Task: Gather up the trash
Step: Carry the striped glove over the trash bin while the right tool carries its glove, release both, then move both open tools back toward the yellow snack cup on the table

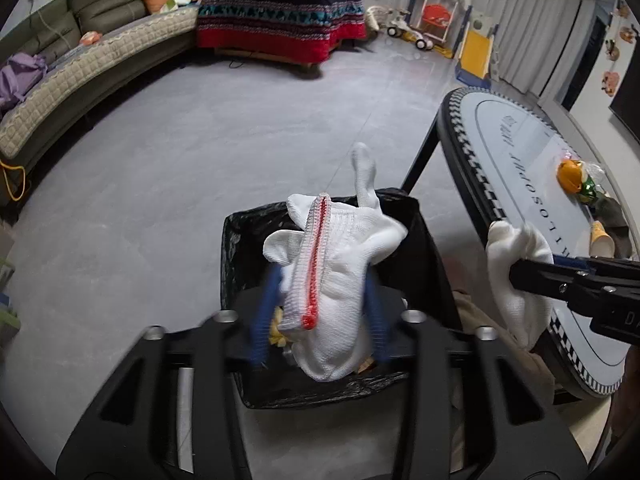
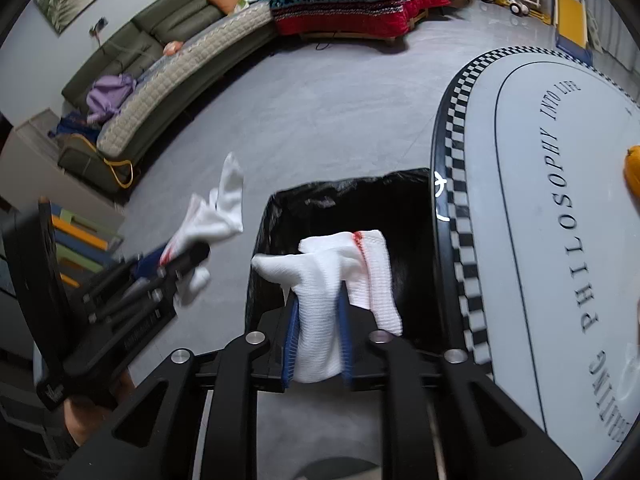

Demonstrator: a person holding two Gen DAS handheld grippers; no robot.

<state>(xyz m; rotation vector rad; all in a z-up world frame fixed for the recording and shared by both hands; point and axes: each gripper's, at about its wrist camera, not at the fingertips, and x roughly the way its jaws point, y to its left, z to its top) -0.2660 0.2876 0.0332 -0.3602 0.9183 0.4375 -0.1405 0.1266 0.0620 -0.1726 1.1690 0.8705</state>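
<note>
**Two white gloves being dropped into the lined bin**

The left gripper (image 1: 320,308) is hovering above the black-lined rectangular trash bin (image 1: 236,264), its blue pads spread wide. A white knitted cotton glove with a red-stitched cuff (image 1: 332,276) is sitting loosely between them, seemingly unpinched.

The right gripper (image 2: 320,336) is hanging over the same bin, beside the checkered edge of the oval grey table (image 2: 520,200). A second white knitted glove (image 2: 320,304) is lying between its half-parted pads; whether they are pressing on it cannot be told.

More litter, an orange wrapper (image 1: 570,176) among it, is waiting near the table's far edge.

To do this well, the grippers should be keeping over the bin's middle, jaws parting fully, so neither glove snags on the rim.
</note>
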